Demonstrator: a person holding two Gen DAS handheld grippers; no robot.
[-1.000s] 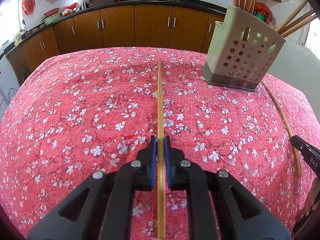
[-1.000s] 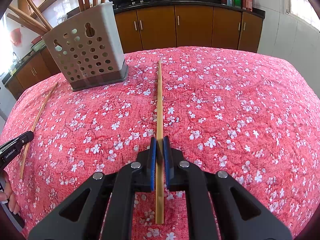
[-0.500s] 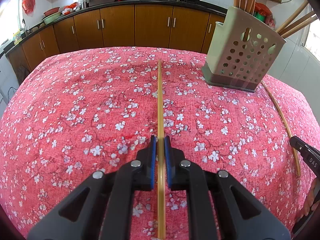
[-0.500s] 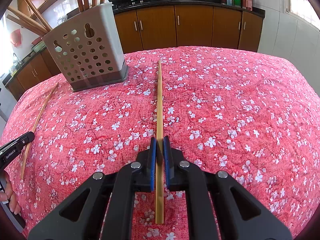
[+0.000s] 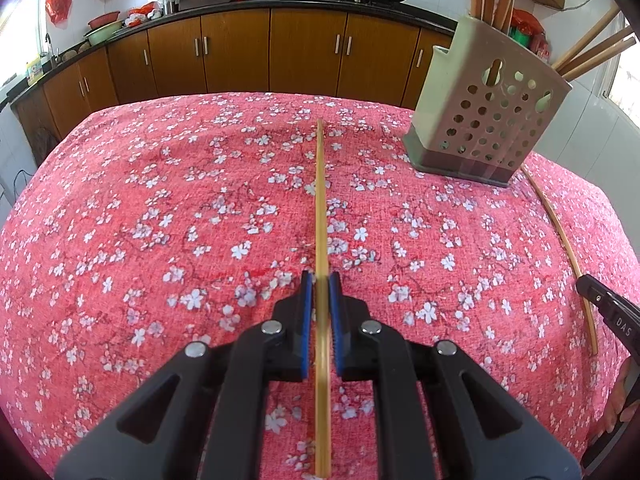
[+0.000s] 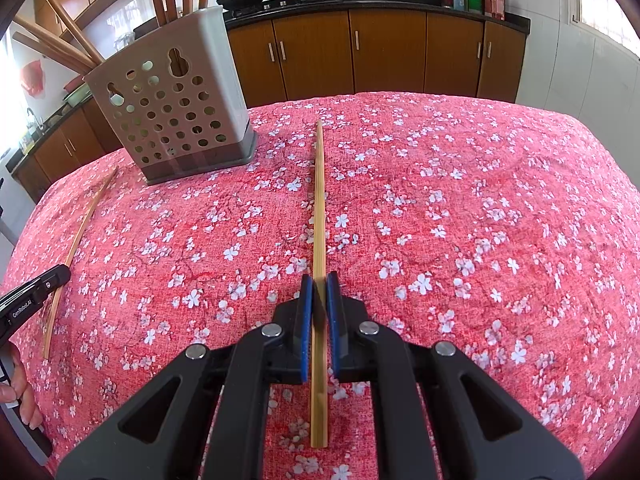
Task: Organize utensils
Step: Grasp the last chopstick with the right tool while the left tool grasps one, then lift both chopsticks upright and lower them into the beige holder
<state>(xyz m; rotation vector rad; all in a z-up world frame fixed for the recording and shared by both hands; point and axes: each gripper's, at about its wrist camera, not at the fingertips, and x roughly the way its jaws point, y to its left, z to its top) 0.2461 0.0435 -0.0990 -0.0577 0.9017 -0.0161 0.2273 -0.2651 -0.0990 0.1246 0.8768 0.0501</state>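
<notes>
My left gripper (image 5: 321,280) is shut on a bamboo chopstick (image 5: 321,200) that points forward over the red floral tablecloth. My right gripper (image 6: 319,280) is shut on a second bamboo chopstick (image 6: 319,200), also pointing forward. A grey perforated utensil holder (image 5: 486,120) with several wooden utensils in it stands at the right in the left wrist view, and it also shows at the left in the right wrist view (image 6: 172,108). Each view shows the other gripper's chopstick at its edge: the right one (image 5: 560,236) and the left one (image 6: 76,248).
The table is covered by the red flowered cloth (image 5: 160,220). Brown kitchen cabinets (image 5: 240,52) with woks on the counter run behind it. The other gripper's black tip shows at the frame edges (image 5: 608,312) (image 6: 32,296).
Both grippers with their chopsticks have lifted a little; the holder sits slightly farther off in both views. Grips are unchanged.
</notes>
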